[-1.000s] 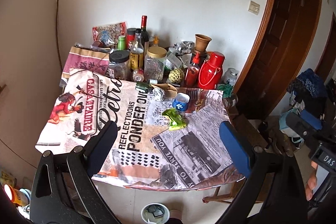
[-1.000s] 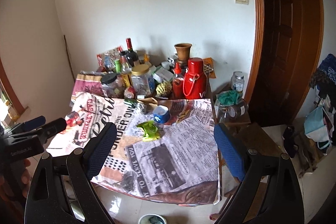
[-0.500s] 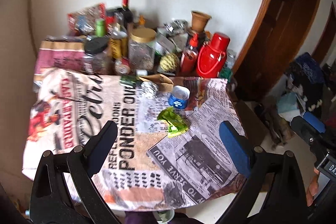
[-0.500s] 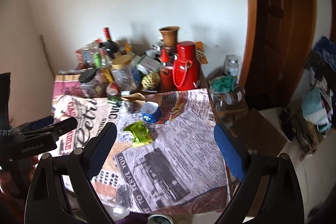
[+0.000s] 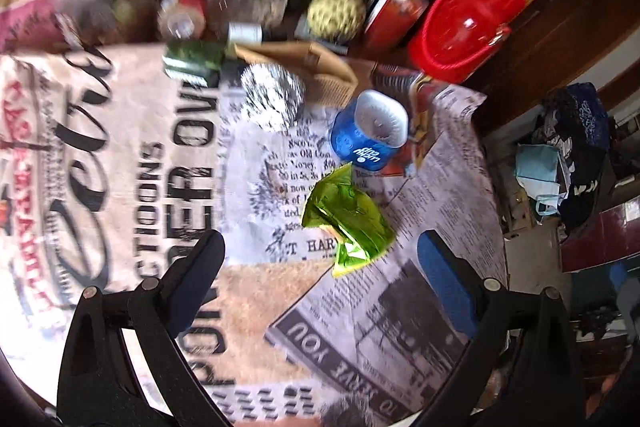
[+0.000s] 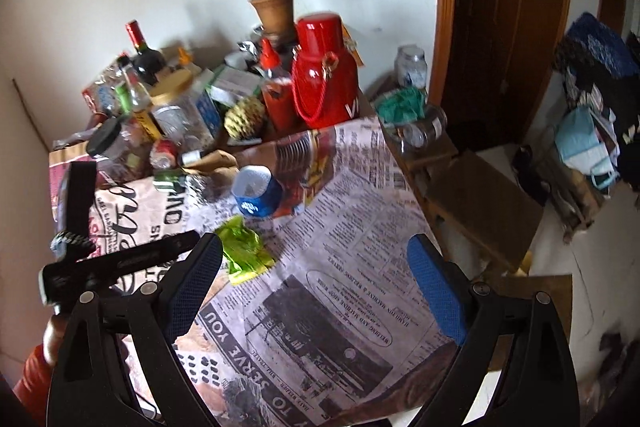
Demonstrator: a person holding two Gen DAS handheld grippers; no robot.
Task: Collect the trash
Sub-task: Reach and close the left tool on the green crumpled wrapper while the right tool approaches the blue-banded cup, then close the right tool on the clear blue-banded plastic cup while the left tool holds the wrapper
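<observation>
Left gripper (image 5: 318, 259) spread wide, nothing between the fingers, hanging over the newspaper-print tablecloth (image 5: 132, 163) at lower centre of the left wrist view. Right gripper (image 6: 314, 263) also spread and holding nothing, lower centre of its own view, out over the near right part of the cloth.

Trash candidates, centre of the left wrist view:
- crumpled green wrapper (image 5: 346, 219), flat on the cloth, just above the gap between the left fingers. Nearest target.
- squashed blue paper cup (image 5: 370, 133) on its side, just beyond the wrapper, upper centre-right.
- foil ball (image 5: 272, 99), left of the cup, touching or nearly touching a brown paper bag (image 5: 316, 67).
- small green can (image 5: 194, 59) on its side, upper centre-left.

Risks, judged from layout:
- Left view heavily motion-blurred; closing on the wrapper while moving this fast likely to miss or pinch cloth along with the foil film.
- Pinched cloth then lifted: drags everything, including the red thermos (image 5: 468, 31) and red-capped sauce bottle (image 5: 404, 3) at upper right.
- Wrapper thin and slick, likely to slide out of a shallow pinch.
- Cup on its side, likely to roll toward the right table edge if nudged by a finger overshooting the wrapper.
- Keepers at the top of frame, e.g. gold-lid jar (image 6: 176, 107) and wine bottle (image 6: 144, 55), packed tight behind the trash; reaching deep for can or foil risks knocking them.
- No bin visible in either view; drop point cannot be told.
</observation>
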